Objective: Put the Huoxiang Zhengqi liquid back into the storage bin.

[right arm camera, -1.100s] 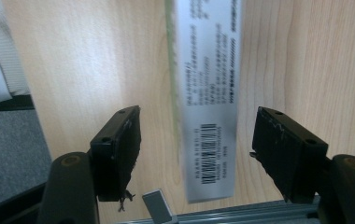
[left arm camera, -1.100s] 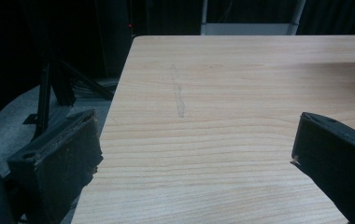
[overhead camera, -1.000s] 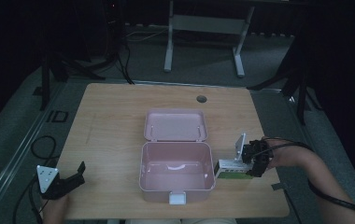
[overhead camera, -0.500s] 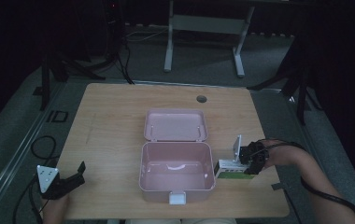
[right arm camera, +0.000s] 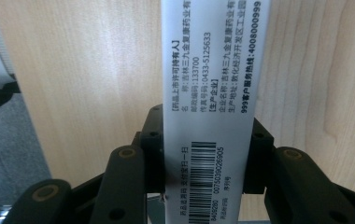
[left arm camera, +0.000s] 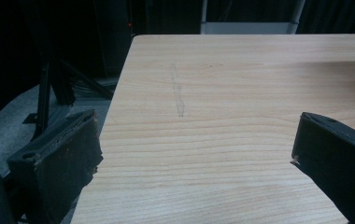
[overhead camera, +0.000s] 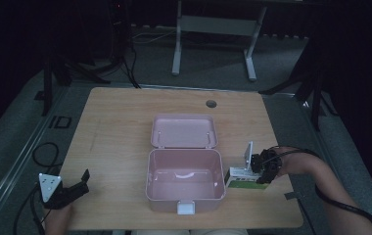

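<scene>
Pink lunchbox-style case [overhead camera: 185, 178] sits mid-table with its lid [overhead camera: 184, 131] flipped open toward the far side; from the high view I see the tray looks bare apart from a pale curved mark on its floor. Right gripper [overhead camera: 252, 172] is just off the case's right wall, low over the wooden table [overhead camera: 120, 122], with a white-and-green medicine box [overhead camera: 243, 179] in its jaws. Jaws have just been closing, box between them. Left gripper [overhead camera: 76, 182] parked near the front-left corner, well apart from the case, nothing in it.

Left gripper view: both black jaws spread wide, only bare wood grain between them, table edge and dark floor to the left. A sliver of pink at the top right corner.

Right gripper view: jaws clamped on the box's [right arm camera: 210, 93] narrow white side, pads pressing both long faces. Barcode and printed Chinese text face the camera, box runs straight up out of the grip over the wood.
</scene>
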Demonstrator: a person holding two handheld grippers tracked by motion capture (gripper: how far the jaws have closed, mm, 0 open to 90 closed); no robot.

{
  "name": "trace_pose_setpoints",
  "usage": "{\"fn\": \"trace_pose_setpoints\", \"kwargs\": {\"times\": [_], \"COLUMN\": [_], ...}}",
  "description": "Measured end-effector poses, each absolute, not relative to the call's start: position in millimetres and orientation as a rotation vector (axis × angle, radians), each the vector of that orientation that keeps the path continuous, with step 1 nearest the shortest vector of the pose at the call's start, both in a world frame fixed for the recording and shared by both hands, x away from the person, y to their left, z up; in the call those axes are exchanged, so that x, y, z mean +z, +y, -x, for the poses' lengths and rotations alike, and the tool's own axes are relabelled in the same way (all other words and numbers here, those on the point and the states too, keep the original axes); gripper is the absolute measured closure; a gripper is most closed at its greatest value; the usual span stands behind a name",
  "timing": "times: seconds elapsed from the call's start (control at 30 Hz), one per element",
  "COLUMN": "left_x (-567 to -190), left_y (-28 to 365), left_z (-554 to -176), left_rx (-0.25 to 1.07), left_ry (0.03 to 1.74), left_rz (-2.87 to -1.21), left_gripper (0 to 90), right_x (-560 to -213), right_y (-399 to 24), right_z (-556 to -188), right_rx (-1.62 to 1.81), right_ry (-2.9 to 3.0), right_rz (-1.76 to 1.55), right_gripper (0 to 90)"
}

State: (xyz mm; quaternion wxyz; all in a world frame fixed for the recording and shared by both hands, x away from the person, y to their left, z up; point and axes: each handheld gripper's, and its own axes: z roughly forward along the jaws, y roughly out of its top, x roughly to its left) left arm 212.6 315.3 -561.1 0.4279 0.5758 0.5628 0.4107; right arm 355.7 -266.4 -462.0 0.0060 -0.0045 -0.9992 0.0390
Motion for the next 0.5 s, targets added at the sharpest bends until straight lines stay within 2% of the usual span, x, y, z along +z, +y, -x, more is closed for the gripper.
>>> {"fn": "trace_pose_setpoints", "kwargs": {"times": [0.5], "left_x": [-561.0], "left_y": [315.3], "left_z": [-212.9], "left_rx": [1.025], "left_ry": [1.410], "left_rz": [-1.438], "left_gripper": [1.7], "right_x": [-429.2], "right_y": [-269.1], "right_z": [-349.6], "right_rx": [0.086], "right_ry": [-3.106], "right_rz": [0.061], "right_gripper": [62.1]}}
